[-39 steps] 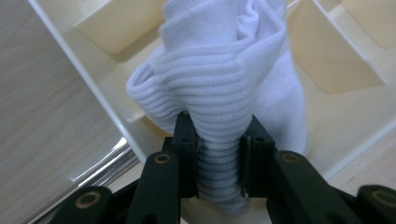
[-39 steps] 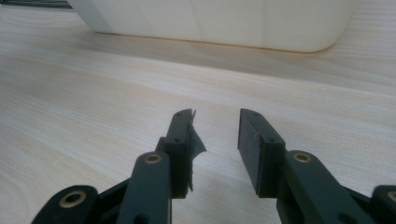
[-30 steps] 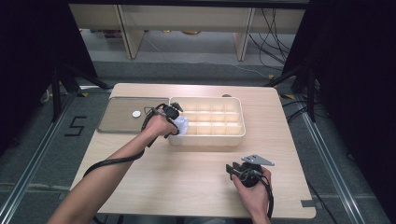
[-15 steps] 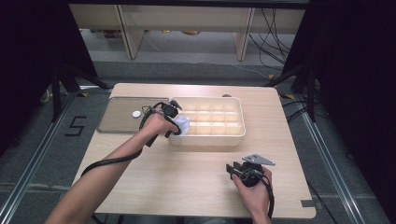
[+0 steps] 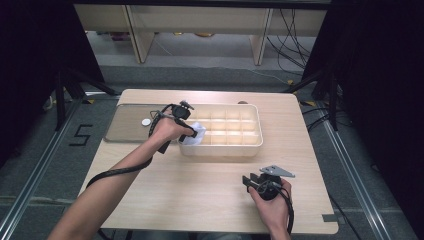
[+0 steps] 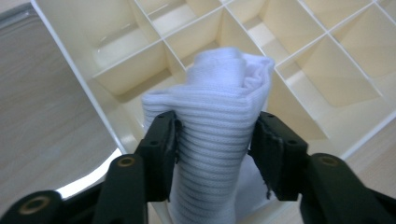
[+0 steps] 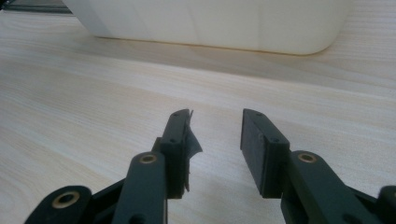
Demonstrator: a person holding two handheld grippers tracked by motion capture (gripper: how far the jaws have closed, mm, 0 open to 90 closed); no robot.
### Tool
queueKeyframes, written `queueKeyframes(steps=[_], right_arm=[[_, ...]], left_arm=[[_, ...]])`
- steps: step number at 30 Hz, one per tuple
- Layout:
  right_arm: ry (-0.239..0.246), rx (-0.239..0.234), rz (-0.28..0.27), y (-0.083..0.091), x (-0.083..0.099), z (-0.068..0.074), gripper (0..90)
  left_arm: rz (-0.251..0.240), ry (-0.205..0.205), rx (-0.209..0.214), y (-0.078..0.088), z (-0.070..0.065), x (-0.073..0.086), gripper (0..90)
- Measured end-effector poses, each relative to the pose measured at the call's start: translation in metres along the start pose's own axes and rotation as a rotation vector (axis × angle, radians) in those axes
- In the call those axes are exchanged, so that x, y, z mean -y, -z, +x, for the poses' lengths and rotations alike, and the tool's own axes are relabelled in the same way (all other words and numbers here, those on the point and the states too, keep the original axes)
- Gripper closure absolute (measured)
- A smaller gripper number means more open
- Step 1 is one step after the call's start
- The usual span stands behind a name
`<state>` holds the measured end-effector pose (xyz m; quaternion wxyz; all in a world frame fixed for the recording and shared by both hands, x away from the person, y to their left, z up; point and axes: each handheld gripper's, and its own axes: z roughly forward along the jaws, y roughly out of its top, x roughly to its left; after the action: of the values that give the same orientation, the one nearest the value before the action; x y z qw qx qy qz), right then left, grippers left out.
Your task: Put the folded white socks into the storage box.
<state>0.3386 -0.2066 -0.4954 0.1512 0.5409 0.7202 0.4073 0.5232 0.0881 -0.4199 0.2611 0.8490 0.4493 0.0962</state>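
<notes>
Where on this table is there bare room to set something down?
Bare wood lies between the divided tray and the right gripper, and across the near left. The far side is crowded: the tray, its clear lid, and the left gripper holding a white cloth.

Light wooden table [image 5: 200, 190], cream divided organizer tray [image 5: 235, 147] on it, flat lid [image 5: 125, 131], perhaps transparent, beside it

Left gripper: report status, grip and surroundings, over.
Left gripper shut on white sock, over divided tray at its left end. Right gripper open, idle on table. Nothing blocking.
</notes>
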Motion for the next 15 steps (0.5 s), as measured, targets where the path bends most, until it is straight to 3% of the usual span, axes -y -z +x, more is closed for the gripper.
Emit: queueKeyframes(steps=[5, 7, 15], right_arm=[[0.0, -0.004, -0.004, -0.0004, 0.0003, -0.0002, 63.3], [0.0, -0.005, -0.003, -0.0005, 0.0002, 0.0, 63.3], [0.001, -0.004, -0.002, 0.0009, -0.0004, 0.0005, 63.4]], left_arm=[[0.007, -0.053, -0.025, -0.0006, -0.0022, 0.0025, 68.2], [0.014, -0.077, -0.027, -0.0005, -0.0028, 0.0039, 68.9], [0.025, -0.092, -0.043, -0.0025, -0.0047, 0.0078, 70.1]])
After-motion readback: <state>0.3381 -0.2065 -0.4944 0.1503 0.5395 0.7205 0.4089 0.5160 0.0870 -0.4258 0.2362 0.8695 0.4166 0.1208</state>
